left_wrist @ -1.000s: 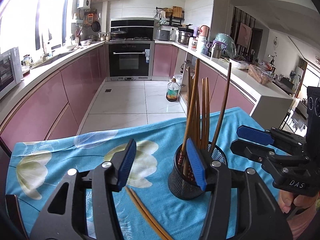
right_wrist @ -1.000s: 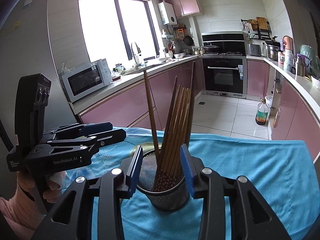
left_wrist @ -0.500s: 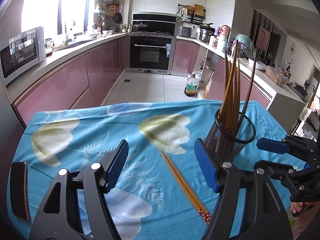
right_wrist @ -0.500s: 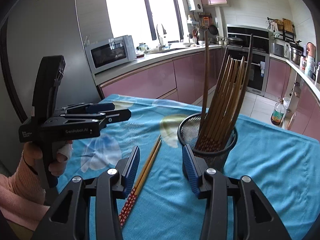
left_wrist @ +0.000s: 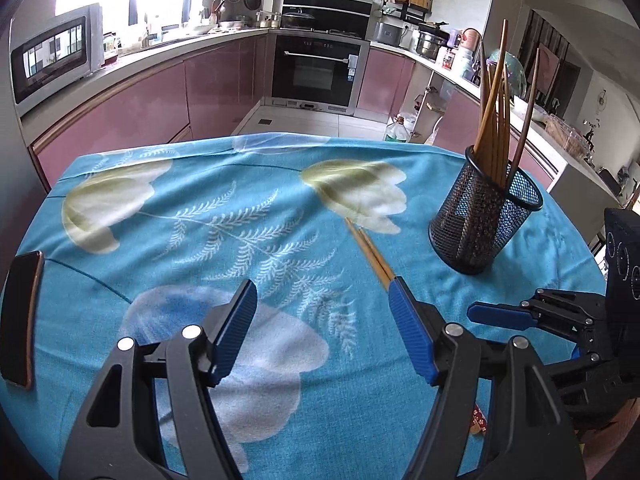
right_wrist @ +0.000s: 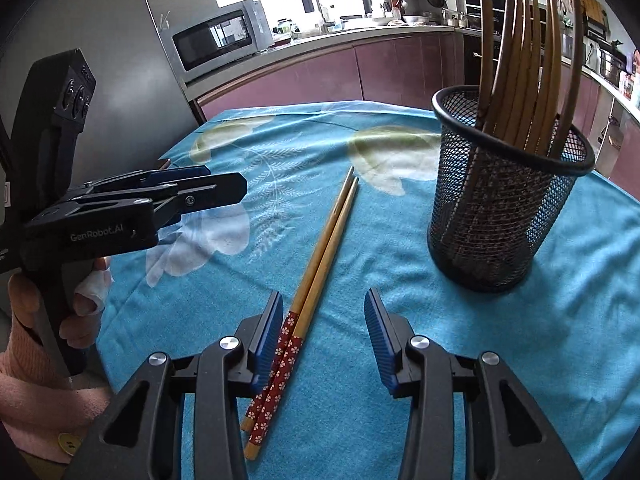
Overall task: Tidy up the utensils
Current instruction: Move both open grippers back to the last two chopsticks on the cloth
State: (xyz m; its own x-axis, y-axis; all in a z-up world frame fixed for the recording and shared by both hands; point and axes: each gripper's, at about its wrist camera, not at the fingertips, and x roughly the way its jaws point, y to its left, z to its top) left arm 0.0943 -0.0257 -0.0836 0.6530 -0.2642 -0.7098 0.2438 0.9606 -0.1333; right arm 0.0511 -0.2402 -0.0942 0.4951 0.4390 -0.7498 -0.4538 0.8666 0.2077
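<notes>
Chopsticks [right_wrist: 320, 240], one loose pair, lie side by side on blue floral cloth [left_wrist: 240, 220], left of mesh holder [right_wrist: 508, 200] full of upright chopsticks. Right gripper [right_wrist: 323, 336] jaws apart, straddling the patterned ends, apparently not touching. Left gripper [left_wrist: 320, 328] jaws apart, empty, recently widened.

1. A microwave [left_wrist: 54, 56] stands on the kitchen counter at the upper left of the left wrist view.
2. A built-in oven [left_wrist: 318, 72] is at the upper centre, between pink cabinets [left_wrist: 132, 112].
3. A dark phone [left_wrist: 20, 314] lies flat at the left edge of the bench, on the blue flowered cloth [left_wrist: 224, 216].
4. A bottle [left_wrist: 398, 130] stands on the floor tiles, right of centre.
5. Pots [left_wrist: 430, 42] stand on the counter at the upper right.
</notes>
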